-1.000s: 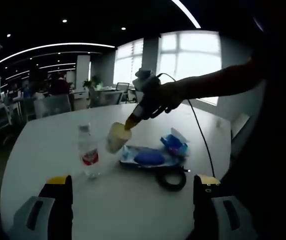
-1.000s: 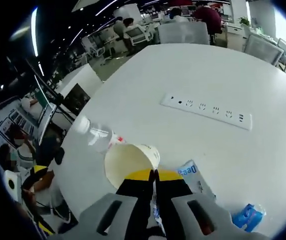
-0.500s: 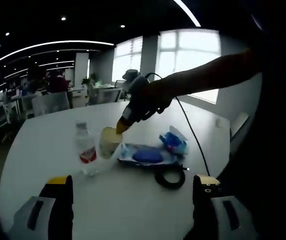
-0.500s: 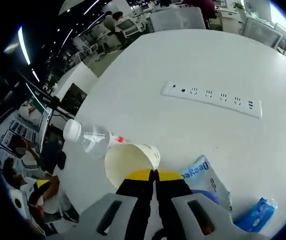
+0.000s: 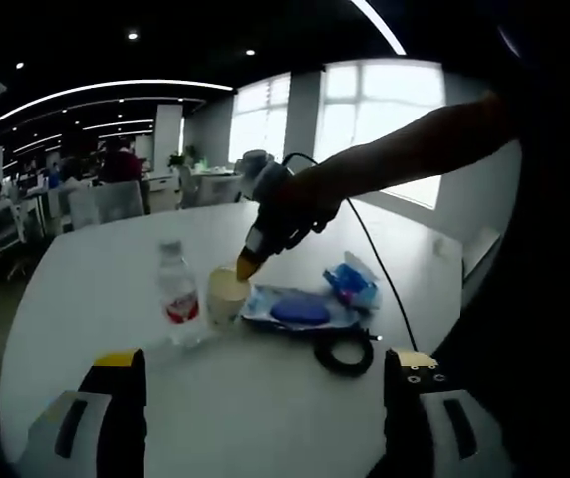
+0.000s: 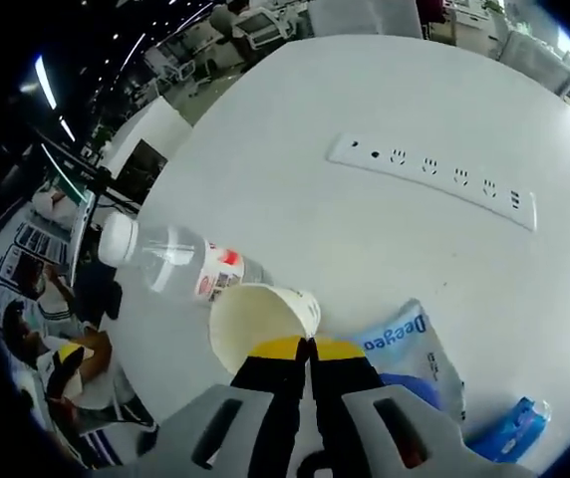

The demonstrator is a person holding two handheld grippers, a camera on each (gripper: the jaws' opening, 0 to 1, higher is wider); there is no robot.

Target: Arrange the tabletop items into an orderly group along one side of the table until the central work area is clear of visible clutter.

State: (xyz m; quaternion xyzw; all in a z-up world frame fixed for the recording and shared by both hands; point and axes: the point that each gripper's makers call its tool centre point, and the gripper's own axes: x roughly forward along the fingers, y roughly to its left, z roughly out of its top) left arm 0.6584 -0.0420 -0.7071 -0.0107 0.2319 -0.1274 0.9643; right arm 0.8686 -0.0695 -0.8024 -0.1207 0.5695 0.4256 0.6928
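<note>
The right tongs (image 6: 310,347) pinch the rim of one paper cup (image 6: 260,321), which stands on the white worktop (image 6: 385,239) just beside one water bottle (image 6: 175,264). Nearby lie one plastic pouch (image 6: 410,349), one blue packet (image 6: 509,430), one black tape roll (image 5: 343,354) and one power strip (image 6: 432,179). The left tongs (image 5: 265,383) gape wide, holding nothing.

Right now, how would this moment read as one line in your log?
right gripper: shut on paper cup rim | cup beside water bottle | left gripper: open, empty
</note>
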